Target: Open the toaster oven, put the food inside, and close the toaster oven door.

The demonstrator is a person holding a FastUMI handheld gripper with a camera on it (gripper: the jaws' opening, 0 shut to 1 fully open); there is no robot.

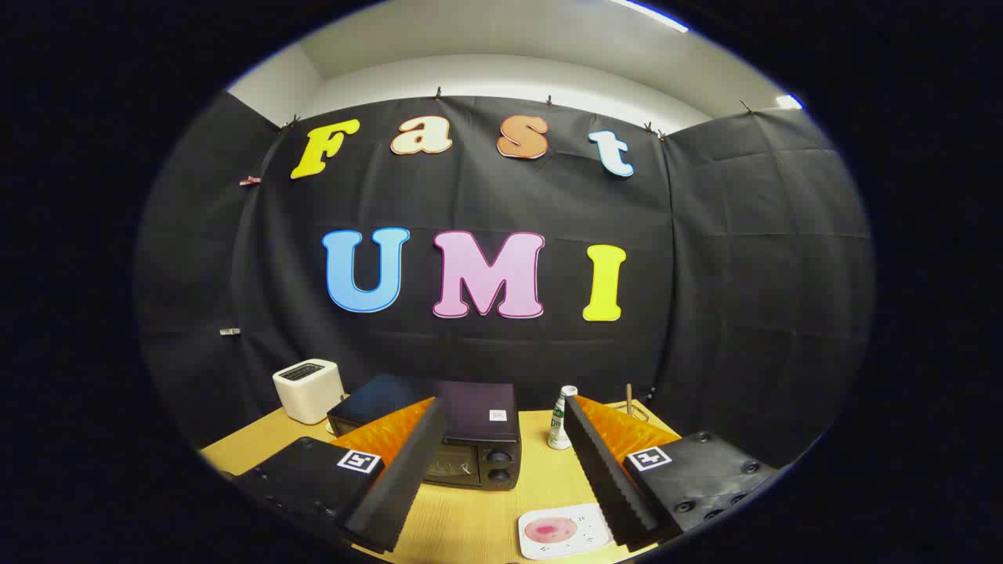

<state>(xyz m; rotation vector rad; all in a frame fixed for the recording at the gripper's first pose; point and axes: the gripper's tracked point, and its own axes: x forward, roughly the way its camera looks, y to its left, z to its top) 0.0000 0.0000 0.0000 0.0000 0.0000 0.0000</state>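
Note:
A black toaster oven stands on the wooden table, its door shut and two knobs on its right side; my left finger hides part of its front. A white square plate with a pink round piece of food lies near the table's front, just inside my right finger. My gripper is held above the table, open wide, with nothing between its fingers. The oven sits just ahead of the left finger.
A white pop-up toaster stands behind the oven to its left. A small white bottle with a green label stands right of the oven. A thin wooden stick rises at the back right. Black cloth walls close the booth.

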